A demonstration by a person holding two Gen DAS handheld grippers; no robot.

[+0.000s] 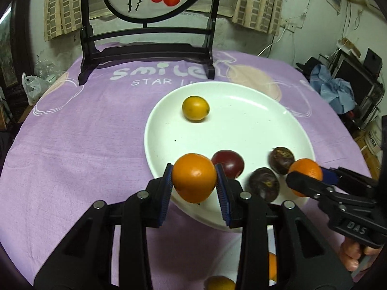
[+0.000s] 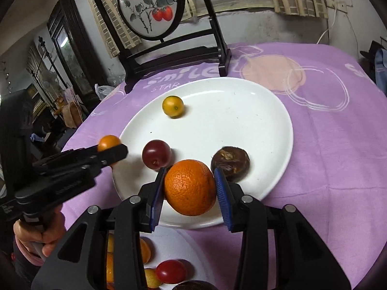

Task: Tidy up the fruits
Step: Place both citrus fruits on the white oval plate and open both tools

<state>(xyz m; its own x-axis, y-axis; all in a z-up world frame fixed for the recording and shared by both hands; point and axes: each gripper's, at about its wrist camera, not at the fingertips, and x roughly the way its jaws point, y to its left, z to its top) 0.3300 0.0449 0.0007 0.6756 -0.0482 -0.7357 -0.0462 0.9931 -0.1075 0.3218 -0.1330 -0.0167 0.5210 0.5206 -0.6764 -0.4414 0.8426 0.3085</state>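
L gripper [image 1: 194,177] is clamped on a smooth orange [image 1: 194,181], held above the near-left rim of the white plate [image 1: 241,125], which sits on a purple tablecloth [image 1: 72,133]. On the plate, L to R: a yellow kumquat [image 1: 195,108] twd the far side, a dark red plum [image 1: 229,163], and 2 wrinkled passion fruits [image 1: 263,184] near the front. R gripper [image 2: 189,188] is clamped on a bigger, pebbly orange [image 2: 189,187], held over the plate's near-right edge; more fruit lies on a 2nd white plate [image 2: 183,244] below the grippers.
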